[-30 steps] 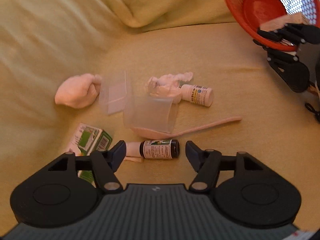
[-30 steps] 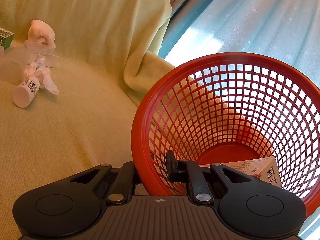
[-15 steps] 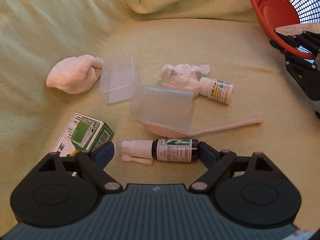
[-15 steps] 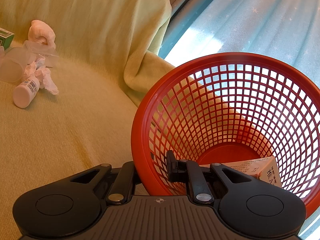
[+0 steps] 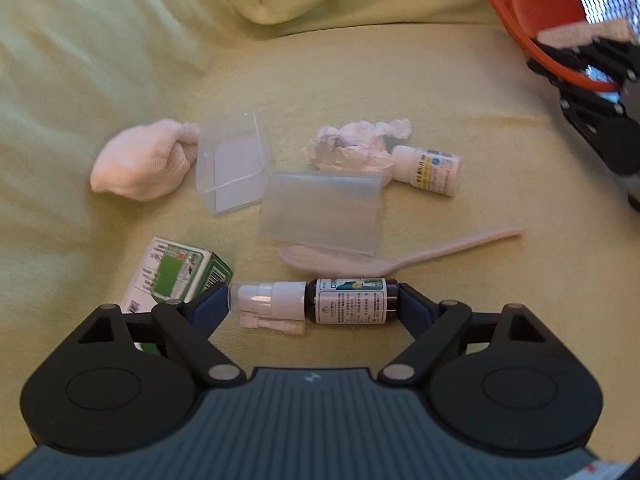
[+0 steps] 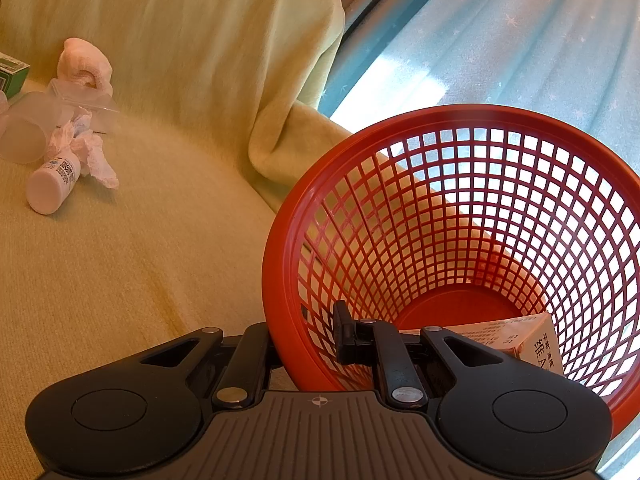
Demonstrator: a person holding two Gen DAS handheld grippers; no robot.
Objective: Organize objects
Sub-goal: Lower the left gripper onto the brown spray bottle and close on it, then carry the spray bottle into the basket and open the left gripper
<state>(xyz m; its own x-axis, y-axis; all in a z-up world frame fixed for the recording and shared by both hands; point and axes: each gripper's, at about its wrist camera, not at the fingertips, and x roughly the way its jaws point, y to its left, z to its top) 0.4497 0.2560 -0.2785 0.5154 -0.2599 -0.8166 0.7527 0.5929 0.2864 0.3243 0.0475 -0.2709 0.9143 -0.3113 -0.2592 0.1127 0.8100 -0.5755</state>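
A dark spray bottle (image 5: 348, 300) with a white nozzle lies sideways on the yellow-green sofa cover. My left gripper (image 5: 314, 302) spans it lengthwise; its jaws are closing, one pad at the cap end and one at the base, both touching. The bottle still rests on the cover. My right gripper (image 6: 300, 320) is shut on the rim of the red mesh basket (image 6: 460, 120), one finger outside the wall and one inside. A beige carton (image 6: 520, 340) lies in the basket. In the left wrist view the right gripper (image 5: 592, 92) and basket (image 5: 520, 40) sit at the top right.
Beyond the bottle lie a pink spoon (image 5: 400, 258), a frosted container (image 5: 324, 210), a clear box (image 5: 232, 164), a rolled white sock (image 5: 140, 164), crumpled tissue (image 5: 356, 140) and a white pill bottle (image 5: 432, 170). A green carton (image 5: 176, 276) touches my left finger. A blue curtain (image 6: 500, 40) hangs behind.
My left gripper's jaws widened and shifted until both fingers bracket the spray bottle's ends. The right gripper and basket have not moved.
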